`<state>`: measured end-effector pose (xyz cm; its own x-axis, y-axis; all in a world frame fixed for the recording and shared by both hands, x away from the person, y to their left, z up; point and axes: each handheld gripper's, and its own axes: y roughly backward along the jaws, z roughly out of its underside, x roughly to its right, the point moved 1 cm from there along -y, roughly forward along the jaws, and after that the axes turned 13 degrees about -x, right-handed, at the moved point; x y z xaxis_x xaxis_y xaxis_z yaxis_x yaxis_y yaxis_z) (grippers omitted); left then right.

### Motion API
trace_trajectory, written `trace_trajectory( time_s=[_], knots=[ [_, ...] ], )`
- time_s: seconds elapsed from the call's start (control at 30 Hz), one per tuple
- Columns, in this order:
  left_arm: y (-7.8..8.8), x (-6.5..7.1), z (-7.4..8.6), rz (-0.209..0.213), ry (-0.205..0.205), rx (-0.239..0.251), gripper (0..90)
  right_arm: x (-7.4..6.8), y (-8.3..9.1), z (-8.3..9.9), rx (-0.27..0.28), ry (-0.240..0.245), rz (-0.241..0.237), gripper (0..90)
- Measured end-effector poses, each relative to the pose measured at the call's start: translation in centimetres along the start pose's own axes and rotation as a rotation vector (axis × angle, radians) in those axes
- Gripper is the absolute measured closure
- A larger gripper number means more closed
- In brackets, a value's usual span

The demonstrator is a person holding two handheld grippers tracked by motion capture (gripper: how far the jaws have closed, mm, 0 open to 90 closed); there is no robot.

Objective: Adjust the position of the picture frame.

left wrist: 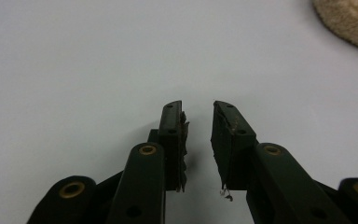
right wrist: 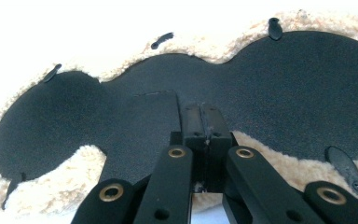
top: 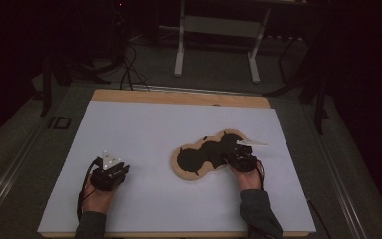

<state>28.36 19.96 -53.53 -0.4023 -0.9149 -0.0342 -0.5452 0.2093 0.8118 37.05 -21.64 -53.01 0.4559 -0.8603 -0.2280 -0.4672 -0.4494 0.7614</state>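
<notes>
White table cover (top: 154, 124), wooden tabletop edge (top: 179, 97), grey stand (top: 218, 37)

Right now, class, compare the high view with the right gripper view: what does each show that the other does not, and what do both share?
High view alone: the whole white table, the left gripper resting on it apart from the board, the person's sleeves, and the floor beyond.

Right gripper view alone: close detail, namely the fleecy tan rim, small black clips around it, and the right gripper with jaws shut together, tips over the black surface.

Both: the lobed tan board with its black inlay.
</notes>
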Motion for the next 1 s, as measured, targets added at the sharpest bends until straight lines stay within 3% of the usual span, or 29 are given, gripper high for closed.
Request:
trace_trajectory(
  time_s=[0.4, 0.57, 0.8, 1.0],
  knots=[
    [0.0, 0.9, -0.4, 0.021, -0.022, 0.008, 75.0, -1.1, -0.4, -0.2, -0.007, 0.017, 0.013, 90.0],
    [0.2, 1.0, -0.3, 0.029, -0.022, 0.013, 76.0, -0.9, -0.5, -1.1, -0.029, 0.084, 0.047, 90.0],
    [0.4, 1.1, -0.3, 0.058, -0.012, 0.023, 76.6, 1.5, 0.5, -2.5, -0.008, 0.054, 0.153, 90.0],
    [0.2, 2.4, -0.8, 0.082, -0.037, 0.03, 77.1, 4.4, 1.5, -2.9, -0.011, -0.003, 0.219, 90.0]
  ],
)
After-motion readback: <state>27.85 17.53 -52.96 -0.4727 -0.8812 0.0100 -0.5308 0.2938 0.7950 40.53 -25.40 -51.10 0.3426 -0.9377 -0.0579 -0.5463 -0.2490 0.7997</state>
